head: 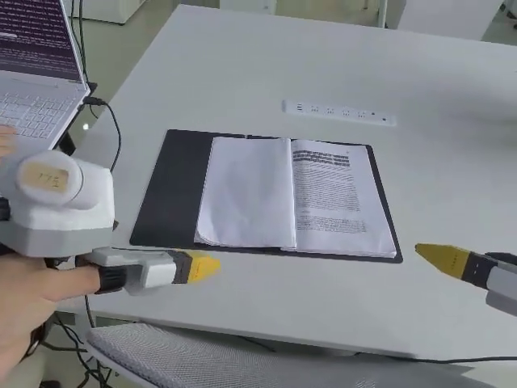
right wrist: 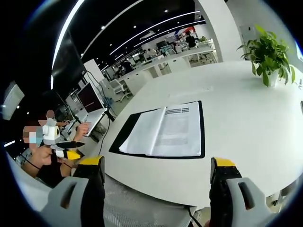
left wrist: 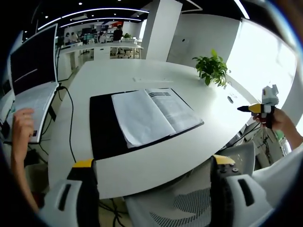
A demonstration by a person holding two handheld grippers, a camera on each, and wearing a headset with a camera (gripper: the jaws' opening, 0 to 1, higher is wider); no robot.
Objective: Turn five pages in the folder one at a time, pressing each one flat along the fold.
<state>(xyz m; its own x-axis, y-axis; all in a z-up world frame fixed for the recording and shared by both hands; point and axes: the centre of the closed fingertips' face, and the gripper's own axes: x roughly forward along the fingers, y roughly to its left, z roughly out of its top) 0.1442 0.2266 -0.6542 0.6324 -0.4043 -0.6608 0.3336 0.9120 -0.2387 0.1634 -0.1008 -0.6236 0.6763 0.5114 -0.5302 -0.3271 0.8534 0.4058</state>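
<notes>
The folder (head: pixel 166 194) lies open on the white table (head: pixel 266 65), black cover flat. Its left page (head: pixel 246 190) is blank white with a curled lower corner, and its right page (head: pixel 335 198) carries printed text. My left gripper (head: pixel 206 267) hovers off the table's near edge, below the folder's left corner, jaws wide apart (left wrist: pixel 152 163) with nothing between them. My right gripper (head: pixel 428 253) floats to the right of the folder's near right corner, also open and empty (right wrist: pixel 156 161). Neither touches the folder (left wrist: pixel 142 116) (right wrist: pixel 163 127).
An open laptop (head: pixel 36 81) sits at the far left with a black cable (head: pixel 113 129) running past the folder. A white power strip (head: pixel 339 111) lies beyond the folder. A grey mesh chair (head: pixel 161 352) is under the near edge. A potted plant (left wrist: pixel 212 68) stands at the far side.
</notes>
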